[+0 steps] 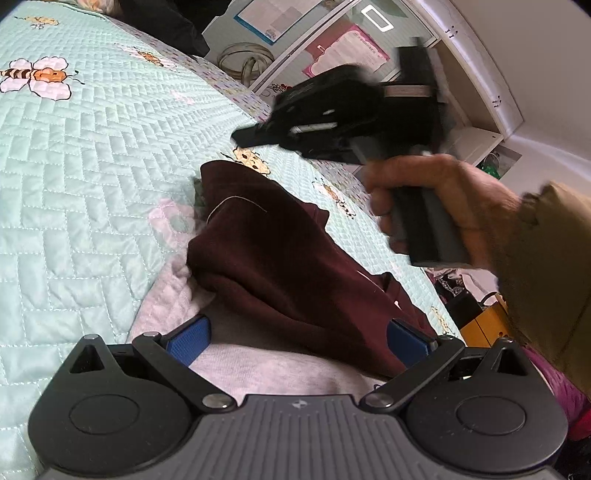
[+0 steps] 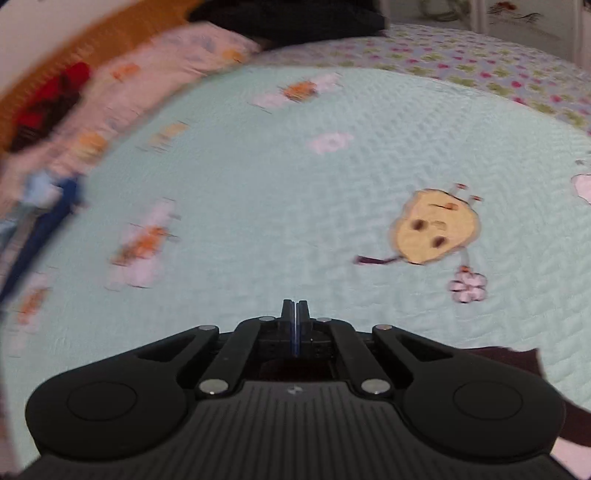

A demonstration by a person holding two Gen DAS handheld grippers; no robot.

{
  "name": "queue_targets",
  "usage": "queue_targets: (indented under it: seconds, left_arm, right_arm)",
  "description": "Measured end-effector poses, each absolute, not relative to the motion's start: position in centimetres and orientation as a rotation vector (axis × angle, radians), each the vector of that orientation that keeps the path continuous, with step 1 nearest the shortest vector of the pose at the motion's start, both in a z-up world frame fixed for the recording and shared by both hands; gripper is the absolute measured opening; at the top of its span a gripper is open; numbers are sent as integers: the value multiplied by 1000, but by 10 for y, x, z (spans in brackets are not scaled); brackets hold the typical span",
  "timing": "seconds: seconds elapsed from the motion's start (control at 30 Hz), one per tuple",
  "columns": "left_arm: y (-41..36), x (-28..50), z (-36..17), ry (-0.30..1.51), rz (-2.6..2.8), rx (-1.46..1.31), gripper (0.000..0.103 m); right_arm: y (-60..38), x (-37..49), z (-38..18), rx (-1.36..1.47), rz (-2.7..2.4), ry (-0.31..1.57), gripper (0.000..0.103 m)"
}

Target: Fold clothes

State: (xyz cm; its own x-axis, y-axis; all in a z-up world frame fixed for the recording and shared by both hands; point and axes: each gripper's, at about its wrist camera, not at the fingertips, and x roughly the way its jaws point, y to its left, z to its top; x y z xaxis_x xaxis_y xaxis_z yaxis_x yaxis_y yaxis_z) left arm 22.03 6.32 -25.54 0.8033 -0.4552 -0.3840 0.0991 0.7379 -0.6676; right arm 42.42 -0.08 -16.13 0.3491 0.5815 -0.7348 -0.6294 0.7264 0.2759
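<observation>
A crumpled maroon garment [image 1: 280, 258] lies on a pale grey garment [image 1: 258, 365] on the mint quilted bedspread [image 1: 92, 166]. My left gripper [image 1: 297, 341] is open and low over the clothes. Its blue pads [image 1: 188, 339] stand on either side of the near end of the maroon garment, over the grey cloth. A hand [image 1: 424, 192] holds my right gripper [image 1: 245, 134] above the bed beyond the maroon garment, blurred by motion. In the right wrist view my right gripper [image 2: 295, 310] is shut with nothing visible between its fingers. A maroon cloth edge [image 2: 517, 360] shows at the lower right.
The bed's edge [image 1: 417, 273] runs down the right, with a yellow box [image 1: 484, 325] on the floor beyond it. A white cabinet [image 1: 472, 110] stands past the bed. A pink patterned pillow [image 2: 177, 48] and dark items [image 2: 288, 18] lie at the far end.
</observation>
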Motion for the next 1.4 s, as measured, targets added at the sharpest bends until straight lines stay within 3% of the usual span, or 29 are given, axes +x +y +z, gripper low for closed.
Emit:
queue_targets:
  seconds: [0.03, 0.2, 0.33, 0.4, 0.53, 0.6, 0.9, 1.17, 1.4]
  left_arm:
    - [64, 220, -255, 566, -324, -683, 102]
    - [65, 221, -255, 567, -325, -696, 102]
    - [70, 219, -253, 576, -319, -723, 101]
    - [76, 219, -252, 579, -313, -772, 101]
    - [91, 220, -254, 564, -316, -899, 102]
    - [94, 222, -255, 556, -333, -936, 102]
    - [95, 226, -261, 539, -358, -1090, 102]
    - [64, 225, -248, 585, -354, -875, 102]
    - [51, 223, -248, 501, -309, -805, 102]
  right_arm:
    - [-1, 418, -156, -74, 802, 912, 7]
    - [9, 400, -162, -179, 918, 1001, 9]
    - [-27, 396, -148, -4, 778, 866, 13]
    - [-58, 368, -155, 91, 729, 841, 23]
    - [-118, 310, -171, 279, 626, 787, 35]
    - [-148, 282, -178, 371, 573, 758, 53]
    - [-245, 176, -224, 626, 413, 697, 54]
    - [-248, 170, -254, 633, 443, 652, 54]
    - [-258, 173, -264, 713, 475, 619, 54]
